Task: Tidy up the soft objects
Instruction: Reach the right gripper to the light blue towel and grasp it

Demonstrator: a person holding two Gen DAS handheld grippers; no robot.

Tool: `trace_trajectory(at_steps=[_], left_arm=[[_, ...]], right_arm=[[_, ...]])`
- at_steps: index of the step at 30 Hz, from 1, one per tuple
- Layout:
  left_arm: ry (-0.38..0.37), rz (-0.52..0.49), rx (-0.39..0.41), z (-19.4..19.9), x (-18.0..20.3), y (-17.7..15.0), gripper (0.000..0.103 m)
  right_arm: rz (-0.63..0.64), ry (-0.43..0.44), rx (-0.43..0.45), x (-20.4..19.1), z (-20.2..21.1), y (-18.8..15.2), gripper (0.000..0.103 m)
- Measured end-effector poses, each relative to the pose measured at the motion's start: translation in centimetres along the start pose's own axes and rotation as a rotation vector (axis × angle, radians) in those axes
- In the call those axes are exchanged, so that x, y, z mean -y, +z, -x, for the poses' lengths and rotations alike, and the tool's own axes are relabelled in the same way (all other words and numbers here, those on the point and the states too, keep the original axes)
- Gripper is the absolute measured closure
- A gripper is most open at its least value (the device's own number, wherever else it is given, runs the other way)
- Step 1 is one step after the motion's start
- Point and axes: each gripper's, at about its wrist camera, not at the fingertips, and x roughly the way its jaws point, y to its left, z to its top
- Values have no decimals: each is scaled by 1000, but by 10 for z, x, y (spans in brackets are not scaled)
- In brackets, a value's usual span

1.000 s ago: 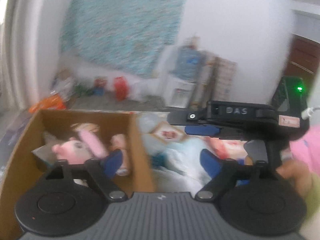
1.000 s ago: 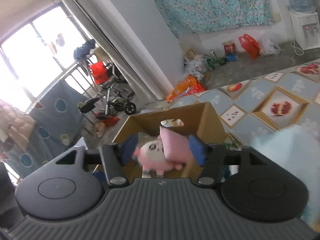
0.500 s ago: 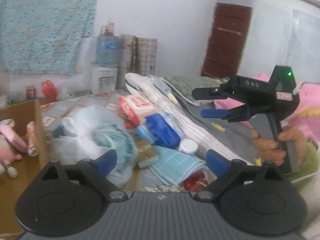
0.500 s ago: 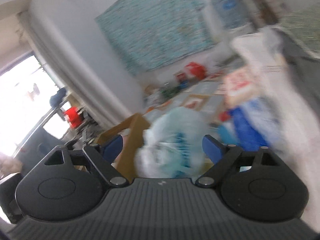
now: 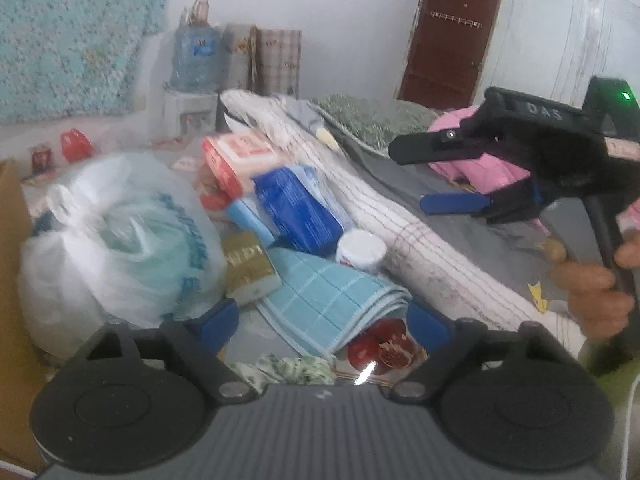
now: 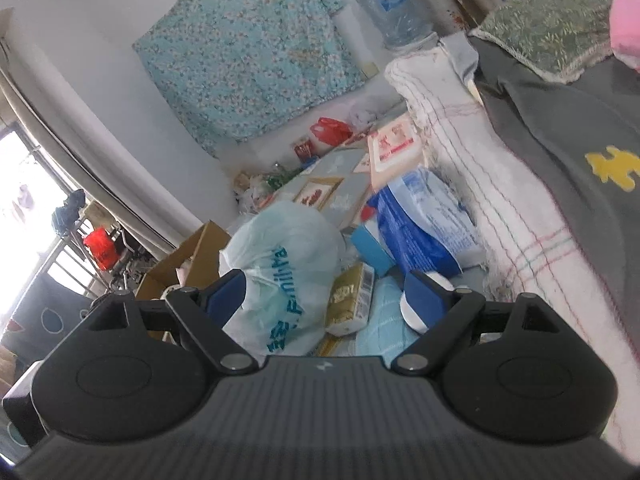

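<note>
My left gripper (image 5: 324, 322) hangs just above a folded light blue towel (image 5: 328, 296). Its jaws are closing, with nothing pressed between the pads. My right gripper (image 6: 326, 298) is open and empty, over a white plastic bag (image 6: 280, 264) and a gold box (image 6: 352, 300). In the left wrist view the right gripper (image 5: 424, 176) is held up at the right by a hand (image 5: 592, 284). The cardboard box (image 6: 188, 256) stands left of the bag, a bit of pink plush showing at its edge.
A blue package (image 5: 296, 204), a red and white box (image 5: 236, 156) and a white jar (image 5: 360, 248) lie in the pile. A rolled white quilt (image 5: 400, 232) borders it on the right. Behind are a grey sheet, a green pillow (image 5: 372, 116) and pink cloth (image 5: 480, 160).
The right gripper opened and left the pink plush in the cardboard box. Both grippers swung right from the box to the pile, and the left one sank towards the towel.
</note>
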Motion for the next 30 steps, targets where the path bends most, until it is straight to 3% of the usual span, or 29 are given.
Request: trace_trajectory(at_steps=[6, 9, 13, 17, 23, 30], left_arm=[[-83, 41, -38, -21, -5, -2, 26], [-111, 62, -55, -32, -8, 0, 32], [-137, 60, -82, -46, -5, 4, 32], [-148, 26, -143, -66, 4, 5, 30], [-150, 16, -189, -76, 9, 1, 25], [-149, 52, -190, -77, 3, 5, 24]], right_arm=[[-90, -8, -17, 25, -14, -30, 18], [-146, -25, 8, 40, -18, -42, 24], [-239, -31, 16, 64, -28, -47, 31], [-264, -23, -48, 73, -46, -52, 31], [-291, 80, -140, 73, -70, -60, 30], [-412, 227, -204, 78, -91, -70, 30]])
